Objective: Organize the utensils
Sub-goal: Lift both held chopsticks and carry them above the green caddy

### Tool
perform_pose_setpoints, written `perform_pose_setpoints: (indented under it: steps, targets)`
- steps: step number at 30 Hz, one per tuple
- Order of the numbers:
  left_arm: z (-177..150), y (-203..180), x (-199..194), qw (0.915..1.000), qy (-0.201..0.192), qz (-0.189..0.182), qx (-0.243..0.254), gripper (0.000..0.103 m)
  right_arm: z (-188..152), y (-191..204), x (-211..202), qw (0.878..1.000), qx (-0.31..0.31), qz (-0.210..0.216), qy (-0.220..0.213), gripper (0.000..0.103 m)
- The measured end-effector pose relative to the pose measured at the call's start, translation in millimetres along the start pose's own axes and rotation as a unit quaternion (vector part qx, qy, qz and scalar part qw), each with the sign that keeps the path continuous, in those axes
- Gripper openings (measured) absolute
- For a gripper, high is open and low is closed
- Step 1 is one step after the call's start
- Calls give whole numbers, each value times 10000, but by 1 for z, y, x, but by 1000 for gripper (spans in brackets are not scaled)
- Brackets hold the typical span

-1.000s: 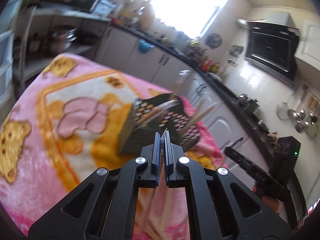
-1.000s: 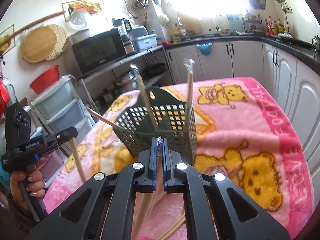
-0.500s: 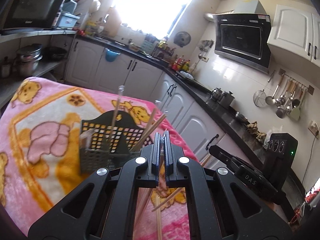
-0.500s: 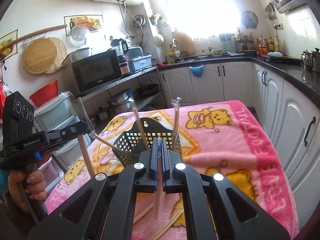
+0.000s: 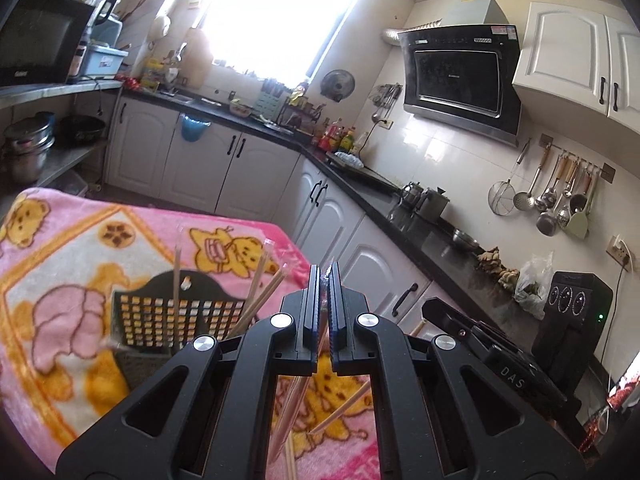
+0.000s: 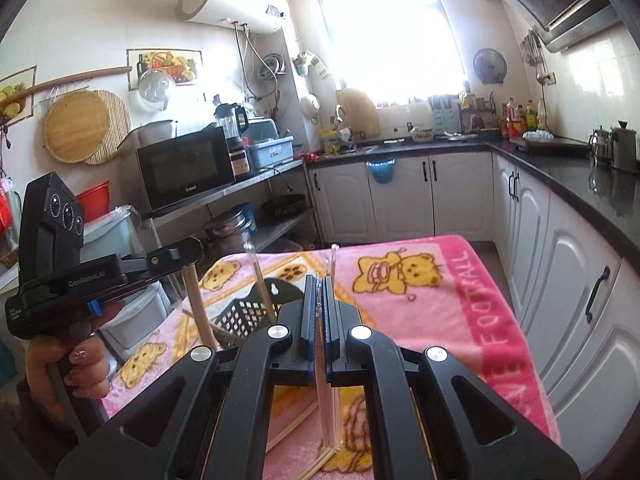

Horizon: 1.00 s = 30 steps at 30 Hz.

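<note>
A black mesh utensil basket (image 5: 160,320) stands on the pink bear blanket (image 5: 60,288), with several wrapped chopsticks (image 5: 176,264) sticking up out of it. My left gripper (image 5: 324,276) is shut on a wrapped chopstick pair (image 5: 296,400) that hangs down between its fingers, to the right of the basket and above it. My right gripper (image 6: 319,284) is shut on another clear-wrapped chopstick pair (image 6: 328,408), also hanging down, with the basket (image 6: 244,316) below and to its left. Each view shows the other gripper held up in a hand (image 6: 80,364).
Loose chopsticks (image 5: 340,408) lie on the blanket near its front edge. White cabinets (image 6: 560,280) under a black counter run along the back and right. A microwave (image 6: 184,168) sits on a steel shelf with pots below, left of the table.
Both grippers have risen with their chopsticks, so the basket sits lower and smaller in both views. The left view has rolled level and swung toward the table's right edge.
</note>
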State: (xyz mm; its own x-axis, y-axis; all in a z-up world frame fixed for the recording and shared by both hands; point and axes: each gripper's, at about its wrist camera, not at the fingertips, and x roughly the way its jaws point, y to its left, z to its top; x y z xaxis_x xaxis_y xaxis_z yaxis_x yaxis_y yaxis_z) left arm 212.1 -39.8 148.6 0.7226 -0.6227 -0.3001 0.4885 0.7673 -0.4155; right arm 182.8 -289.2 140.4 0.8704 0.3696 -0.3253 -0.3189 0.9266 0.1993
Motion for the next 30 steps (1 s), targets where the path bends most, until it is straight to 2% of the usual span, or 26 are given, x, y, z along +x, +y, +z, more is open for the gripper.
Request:
perform_pose_setpoints:
  steps: [7, 16, 22, 30]
  targets:
    - [22, -6, 3, 9998, -182, -31, 43, 1, 20, 3, 0, 9998, -75, 48, -197, 3]
    - [52, 2, -3, 9986, -512, 156, 60, 1, 46, 12, 12, 9988, -168, 213, -410, 3]
    - [73, 9, -6, 9961, -796, 375, 56, 1, 64, 21, 24, 9979, -243, 351, -483, 3]
    - [85, 26, 2, 9899, -1113, 875, 28, 1, 87, 29, 48, 9969, -261, 504, -553, 3]
